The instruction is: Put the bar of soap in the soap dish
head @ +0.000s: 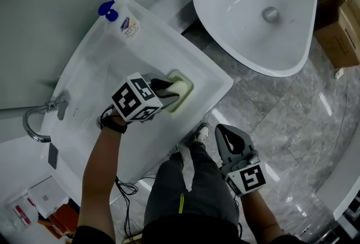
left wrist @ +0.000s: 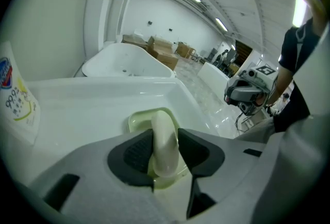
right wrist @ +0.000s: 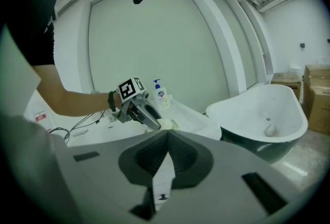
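Pump bottle [head: 127,26]: label [left wrist: 14,96] carries blue oval logo; brand wording too small to read in head view. In left gripper view, label sits at left edge: logo cut off, blue figures below resembling "999", uncertain.
Left gripper [head: 171,91], left cube [head: 135,98]: black-and-white square code markers; no letters, no numbers.
Right gripper [head: 224,130], right cube [head: 251,177]: same kind of marker.
Red-and-white packets [head: 22,212], bottom left of head view: print illegible.
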`<state>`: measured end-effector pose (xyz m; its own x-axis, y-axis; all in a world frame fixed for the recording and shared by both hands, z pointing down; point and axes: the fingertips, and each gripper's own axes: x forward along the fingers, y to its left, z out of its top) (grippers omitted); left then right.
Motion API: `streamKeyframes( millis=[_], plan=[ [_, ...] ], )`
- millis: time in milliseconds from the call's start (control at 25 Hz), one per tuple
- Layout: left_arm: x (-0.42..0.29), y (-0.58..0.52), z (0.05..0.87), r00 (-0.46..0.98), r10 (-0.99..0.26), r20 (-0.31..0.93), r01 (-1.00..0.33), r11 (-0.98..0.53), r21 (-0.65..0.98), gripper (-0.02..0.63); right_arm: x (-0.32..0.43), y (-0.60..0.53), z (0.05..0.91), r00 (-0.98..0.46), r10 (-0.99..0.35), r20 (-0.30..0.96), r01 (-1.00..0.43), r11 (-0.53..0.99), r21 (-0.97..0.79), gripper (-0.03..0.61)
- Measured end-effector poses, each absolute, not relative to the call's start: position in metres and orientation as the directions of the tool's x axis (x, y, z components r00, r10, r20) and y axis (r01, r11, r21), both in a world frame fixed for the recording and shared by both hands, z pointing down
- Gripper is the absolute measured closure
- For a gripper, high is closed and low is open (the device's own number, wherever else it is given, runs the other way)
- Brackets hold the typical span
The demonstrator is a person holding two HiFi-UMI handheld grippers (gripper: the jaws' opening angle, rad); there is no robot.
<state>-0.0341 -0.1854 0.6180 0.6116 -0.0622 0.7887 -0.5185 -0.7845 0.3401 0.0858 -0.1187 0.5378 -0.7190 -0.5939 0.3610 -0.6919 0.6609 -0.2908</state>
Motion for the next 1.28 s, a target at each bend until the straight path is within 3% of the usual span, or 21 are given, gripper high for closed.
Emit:
streamKeyframes(
  millis=[120,440,600,880,1040,1280],
  plan=[
    [-0.045,-0.189,0.614,0.569,-0.115,0.814,-0.52,-0.817,0.248,0.355,0.083,-0.115,0.533,-0.718,-0.598,0.357,-0.693,0.661,-0.288,0.565],
    [-0.065,-0.188,0.588,0.553,-0.232,0.8,-0.563,-0.812,0.154,0.318,0.074,-0.104,0.509,-0.717,-0.621,0.318,-0.696,0.663,-0.275,0.565],
    [-0.07,-0.18,0.586,0.546,-0.277,0.791,-0.586,-0.801,0.124,0.381,0.074,-0.095,0.497,-0.709,-0.631,0.315,-0.704,0.662,-0.258,0.565],
    [-0.06,-0.164,0.567,0.636,-0.351,0.687,-0.597,-0.788,0.149,0.55,0.077,-0.08,0.485,-0.685,-0.654,0.323,-0.727,0.645,-0.236,0.565],
    [-0.06,-0.159,0.556,0.636,-0.414,0.652,-0.647,-0.746,0.156,0.575,0.082,-0.073,0.469,-0.656,-0.684,0.318,-0.753,0.621,-0.217,0.565],
    [-0.084,-0.162,0.525,0.544,-0.633,0.55,-0.789,-0.61,0.079,0.592,0.091,-0.068,0.438,-0.621,-0.725,0.298,-0.781,0.603,-0.159,0.565]
  ],
)
